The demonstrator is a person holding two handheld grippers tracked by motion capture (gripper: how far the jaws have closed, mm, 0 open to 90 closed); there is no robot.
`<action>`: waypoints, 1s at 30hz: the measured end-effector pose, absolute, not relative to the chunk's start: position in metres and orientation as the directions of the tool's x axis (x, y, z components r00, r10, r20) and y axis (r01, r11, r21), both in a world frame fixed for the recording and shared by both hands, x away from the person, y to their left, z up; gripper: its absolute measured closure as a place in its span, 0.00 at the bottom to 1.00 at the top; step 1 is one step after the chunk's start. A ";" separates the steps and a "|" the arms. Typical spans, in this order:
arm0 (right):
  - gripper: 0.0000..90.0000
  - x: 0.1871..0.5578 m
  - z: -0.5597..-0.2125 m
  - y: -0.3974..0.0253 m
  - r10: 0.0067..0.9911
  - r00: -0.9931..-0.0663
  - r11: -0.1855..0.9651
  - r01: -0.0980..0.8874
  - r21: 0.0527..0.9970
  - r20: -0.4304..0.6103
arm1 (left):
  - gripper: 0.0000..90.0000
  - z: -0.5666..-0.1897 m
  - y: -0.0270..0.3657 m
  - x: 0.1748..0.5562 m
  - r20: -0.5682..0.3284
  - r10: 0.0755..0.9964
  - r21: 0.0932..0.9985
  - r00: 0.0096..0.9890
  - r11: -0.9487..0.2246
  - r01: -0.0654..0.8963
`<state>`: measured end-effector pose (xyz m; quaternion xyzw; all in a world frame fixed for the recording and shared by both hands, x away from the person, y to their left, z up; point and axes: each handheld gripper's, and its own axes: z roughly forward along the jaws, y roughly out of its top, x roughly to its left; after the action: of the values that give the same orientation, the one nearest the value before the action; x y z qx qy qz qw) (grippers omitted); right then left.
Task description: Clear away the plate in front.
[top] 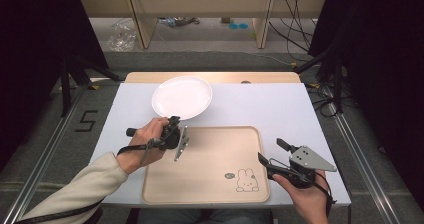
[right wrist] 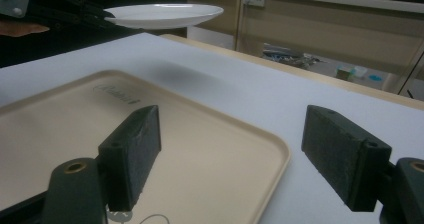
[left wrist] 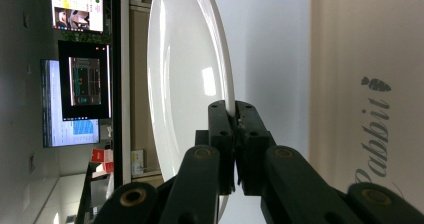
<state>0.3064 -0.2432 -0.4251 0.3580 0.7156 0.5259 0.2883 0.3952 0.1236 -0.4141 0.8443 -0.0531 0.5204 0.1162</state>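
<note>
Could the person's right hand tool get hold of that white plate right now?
Probably not easily. The plate is held up off the table, pinched at its rim by the left gripper, far across the tray from the open right gripper. Nothing blocks the way, though.

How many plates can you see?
1. The white plate is held up above the table by its rim in the left gripper, beyond the tray. No other plate shows.

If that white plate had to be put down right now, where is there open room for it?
The beige tray is bare apart from its printed rabbit, so its middle is the largest free patch. The white table is also open between the tray's far rim and the table's far edge. The left tool grips the plate; the right tool crowds the tray's near right corner.
</note>
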 end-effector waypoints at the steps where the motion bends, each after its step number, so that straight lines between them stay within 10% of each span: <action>1: 0.27 0.306 -0.425 -0.243 0.816 -0.577 0.191 0.209 0.959 -0.037 | 0.97 -0.414 0.124 0.395 0.892 0.030 0.141 0.450 -0.967 -0.214; 30: 0.27 0.306 -0.425 -0.243 0.815 -0.579 0.186 0.210 0.960 -0.031 | 0.97 -0.406 0.121 0.376 0.895 0.027 0.150 0.445 -0.958 -0.243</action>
<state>0.3064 -0.2434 -0.4255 0.3587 0.7149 0.5275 0.2866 0.3758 0.1215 -0.4064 0.8400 -0.0643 0.5229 0.1294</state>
